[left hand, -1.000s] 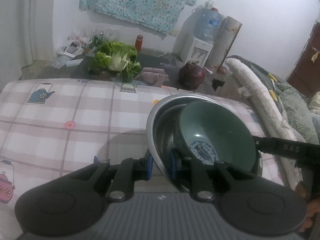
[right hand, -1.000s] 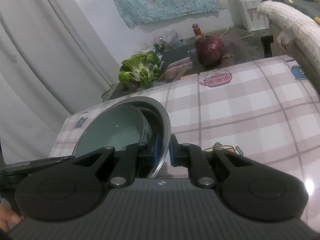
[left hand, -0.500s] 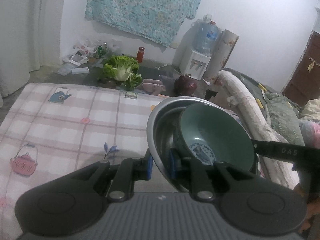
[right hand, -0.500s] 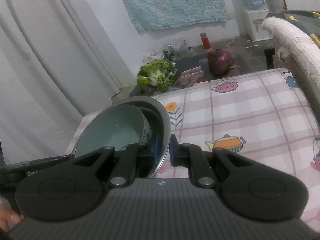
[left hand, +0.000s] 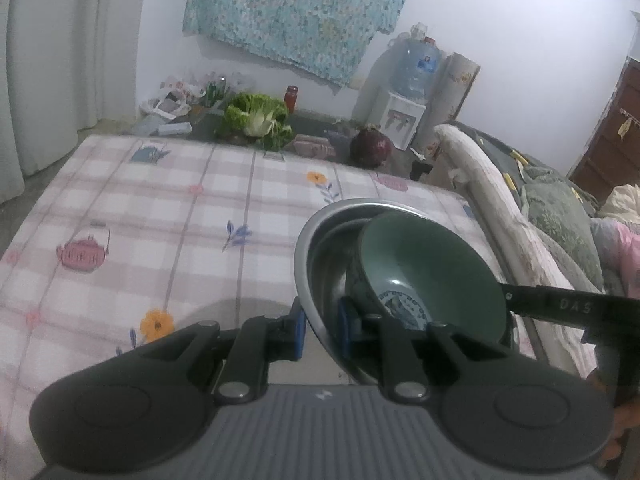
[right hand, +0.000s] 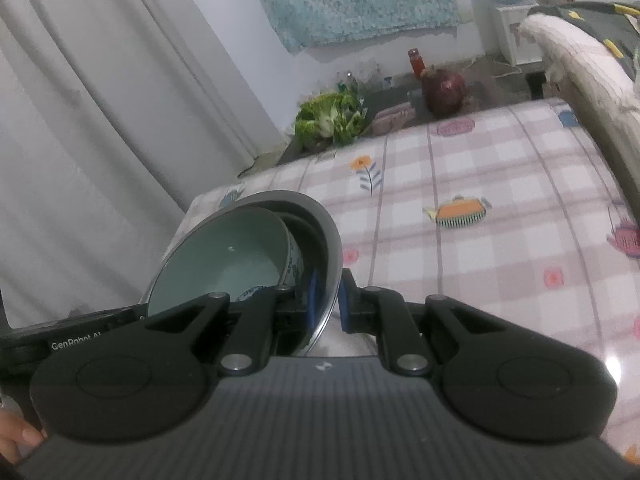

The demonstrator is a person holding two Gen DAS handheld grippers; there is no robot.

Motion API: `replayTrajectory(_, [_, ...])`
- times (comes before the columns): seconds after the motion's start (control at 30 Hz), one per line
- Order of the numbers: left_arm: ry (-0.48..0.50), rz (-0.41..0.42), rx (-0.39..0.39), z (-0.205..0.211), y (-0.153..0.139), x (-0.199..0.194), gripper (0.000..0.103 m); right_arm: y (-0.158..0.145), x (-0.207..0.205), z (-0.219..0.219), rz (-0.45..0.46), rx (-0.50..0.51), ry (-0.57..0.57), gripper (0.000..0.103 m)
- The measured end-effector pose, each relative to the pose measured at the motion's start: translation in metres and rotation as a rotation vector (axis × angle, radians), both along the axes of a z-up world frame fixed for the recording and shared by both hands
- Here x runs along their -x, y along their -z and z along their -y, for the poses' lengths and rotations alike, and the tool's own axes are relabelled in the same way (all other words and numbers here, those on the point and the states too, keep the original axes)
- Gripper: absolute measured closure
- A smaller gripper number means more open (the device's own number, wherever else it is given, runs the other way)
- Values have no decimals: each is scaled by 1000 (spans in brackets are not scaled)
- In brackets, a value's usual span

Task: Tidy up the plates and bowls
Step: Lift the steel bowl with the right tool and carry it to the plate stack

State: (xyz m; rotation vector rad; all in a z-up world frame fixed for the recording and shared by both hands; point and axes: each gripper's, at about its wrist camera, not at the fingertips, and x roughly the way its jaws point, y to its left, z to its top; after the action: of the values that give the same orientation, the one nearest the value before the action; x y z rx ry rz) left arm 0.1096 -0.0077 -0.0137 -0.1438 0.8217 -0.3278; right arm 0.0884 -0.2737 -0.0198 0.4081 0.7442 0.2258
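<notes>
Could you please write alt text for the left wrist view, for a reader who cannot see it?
The left gripper clamps the rim of a steel bowl holding a green ceramic bowl, above a pink checked tablecloth. The right gripper grips the opposite rim.

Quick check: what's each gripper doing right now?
Left gripper: closed on the rim of the metal bowl, which holds the green bowl.
Right gripper: closed on the same bowl's opposite rim.
</notes>
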Motion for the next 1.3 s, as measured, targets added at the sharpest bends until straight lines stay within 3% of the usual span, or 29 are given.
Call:
replayTrajectory(0.27, [11,-39,-17,-3,22,27,87,24,33,-4,-56,2,-1,92])
replayTrajectory(0.63, [19,-95,-61,-8,54,41,86,61,48,-18,-121,29,-4,92])
replayTrajectory(1.17, [15,-18,-133,-2,55,46,82,72,50,-34,-59,142,23,91])
replayTrajectory(1.3, [16,12,-142,-2,50,51,76,69,52,-35,-37,151,32,89])
